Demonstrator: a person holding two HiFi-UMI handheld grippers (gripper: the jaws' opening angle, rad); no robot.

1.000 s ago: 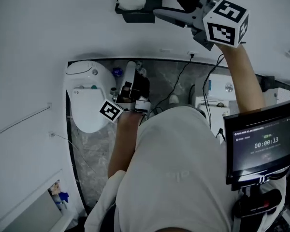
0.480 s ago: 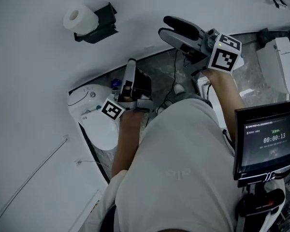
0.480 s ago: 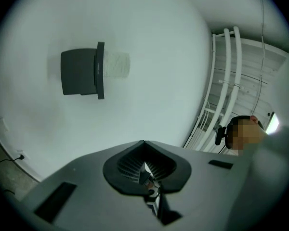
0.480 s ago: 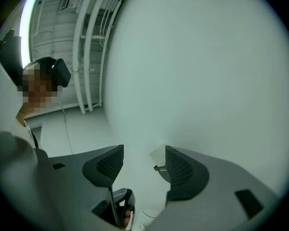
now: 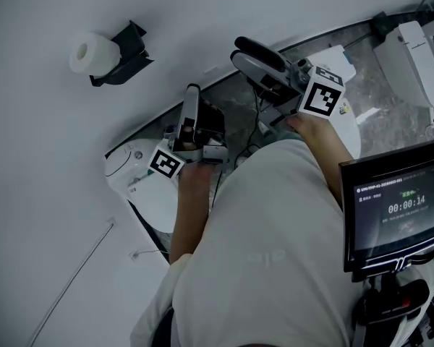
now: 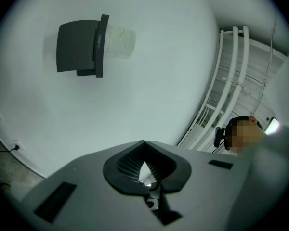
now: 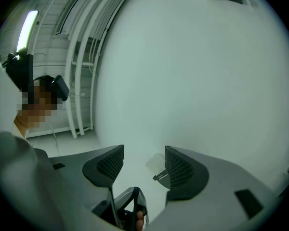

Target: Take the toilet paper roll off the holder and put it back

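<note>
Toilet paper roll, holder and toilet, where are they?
toilet paper roll [image 5: 95, 51], head view, on its white side.
holder [image 5: 126, 48], head view, on its black body.
toilet [image 5: 148, 201], head view, on its lid.

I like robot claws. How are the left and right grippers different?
The left gripper has its jaws together; the right gripper has its jaws apart. The left gripper faces the roll on its holder; the right gripper faces mostly bare wall. Both are empty.

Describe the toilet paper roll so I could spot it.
On the plain white wall in the head view, one black holder sticks out. The toilet paper roll sits on it: white and round, where the holder is dark and boxy.
</note>
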